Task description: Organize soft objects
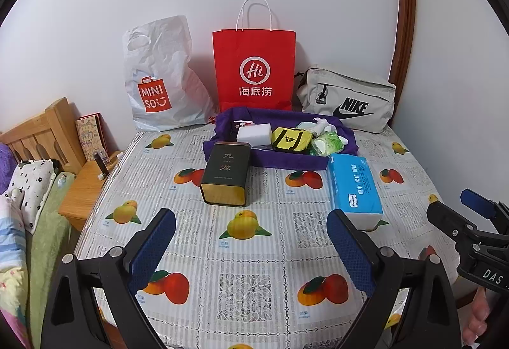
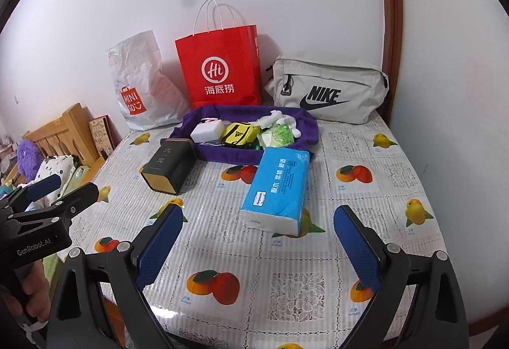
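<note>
The left gripper [image 1: 251,240] and the right gripper [image 2: 259,237] both hover above the near part of the fruit-print tablecloth [image 1: 248,256], jaws spread wide and empty. The blue tissue pack [image 2: 277,190] lies flat ahead of the right gripper, just in front of the purple cloth tray [image 2: 229,156]. The tray holds a white sponge block [image 2: 206,131], a yellow pouch [image 2: 238,134] and a green-and-white packet [image 2: 280,136]. A dark tea tin [image 1: 226,172] lies on its side, touching the tray's left front edge.
</note>
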Tool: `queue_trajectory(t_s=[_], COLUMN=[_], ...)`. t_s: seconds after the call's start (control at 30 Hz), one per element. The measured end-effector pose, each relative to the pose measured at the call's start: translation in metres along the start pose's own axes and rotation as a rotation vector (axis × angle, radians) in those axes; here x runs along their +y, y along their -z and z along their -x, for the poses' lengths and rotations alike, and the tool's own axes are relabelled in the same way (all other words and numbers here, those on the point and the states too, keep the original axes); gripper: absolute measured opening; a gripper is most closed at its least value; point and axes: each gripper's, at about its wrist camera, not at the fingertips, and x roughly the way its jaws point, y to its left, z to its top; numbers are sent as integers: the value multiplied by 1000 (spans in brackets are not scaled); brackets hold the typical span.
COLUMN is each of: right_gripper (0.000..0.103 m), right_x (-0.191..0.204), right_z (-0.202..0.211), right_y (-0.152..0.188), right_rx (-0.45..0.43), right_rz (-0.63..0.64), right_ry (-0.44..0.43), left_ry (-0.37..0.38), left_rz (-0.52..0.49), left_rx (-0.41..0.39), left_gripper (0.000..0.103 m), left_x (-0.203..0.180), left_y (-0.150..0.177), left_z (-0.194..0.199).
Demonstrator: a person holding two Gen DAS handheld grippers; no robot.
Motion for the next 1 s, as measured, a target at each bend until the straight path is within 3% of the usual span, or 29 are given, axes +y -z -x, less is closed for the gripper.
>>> queue_trajectory(t_s=[1.0], right_gripper=[95], right_x=[3], right_z=[1], right_y=[1], right_rx=[-4], right_rz=[5], right_ry=[3], left_ry=[-3], left_rz=[3], left_rx=[-3], left_gripper=[96], left_x=[2], left_y=[-2], left_z=[3])
